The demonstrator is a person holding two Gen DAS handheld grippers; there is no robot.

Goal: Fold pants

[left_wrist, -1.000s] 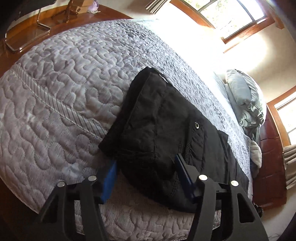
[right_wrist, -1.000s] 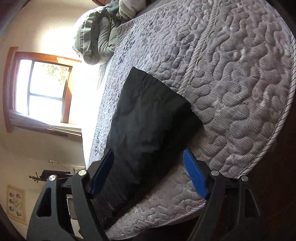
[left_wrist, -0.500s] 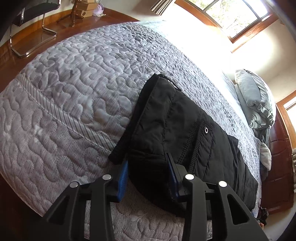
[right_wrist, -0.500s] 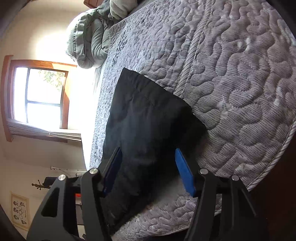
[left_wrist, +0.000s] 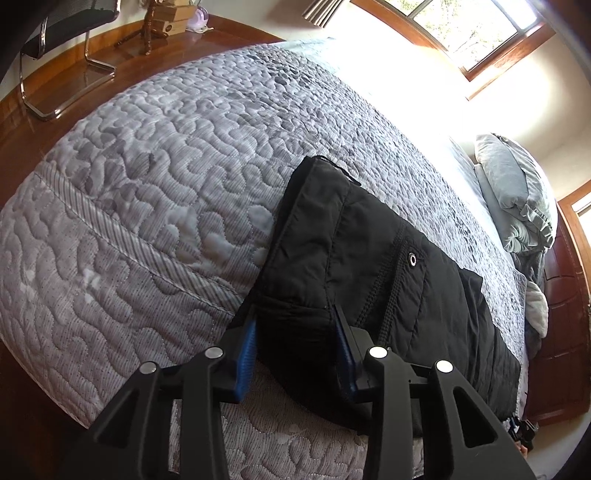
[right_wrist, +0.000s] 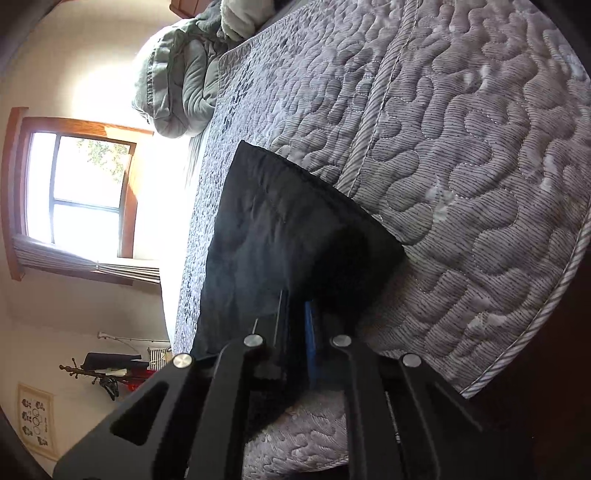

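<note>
Black pants [left_wrist: 376,266] lie along the near edge of a grey quilted bed [left_wrist: 155,177], waistband with a metal eyelet toward the left wrist view. My left gripper [left_wrist: 295,325] is shut on a thick fold of the waist end, blue pads pressing the cloth from both sides. In the right wrist view the leg end of the pants [right_wrist: 273,225] lies flat on the quilt [right_wrist: 461,147]. My right gripper [right_wrist: 295,317] is shut on the pants' near hem, its blue pads nearly together with thin cloth pinched between.
A rumpled grey-green duvet [left_wrist: 517,192] is piled at the head of the bed. A chair [left_wrist: 62,40] and a wooden stand [left_wrist: 147,26] sit on the wood floor beyond the bed. Windows [right_wrist: 85,192] and a coat rack [right_wrist: 107,369] line the wall.
Both grippers closed on the pants: the left narrowed onto the waist fold, the right went from wide open to shut on the hem. Neither hand shifted much.
</note>
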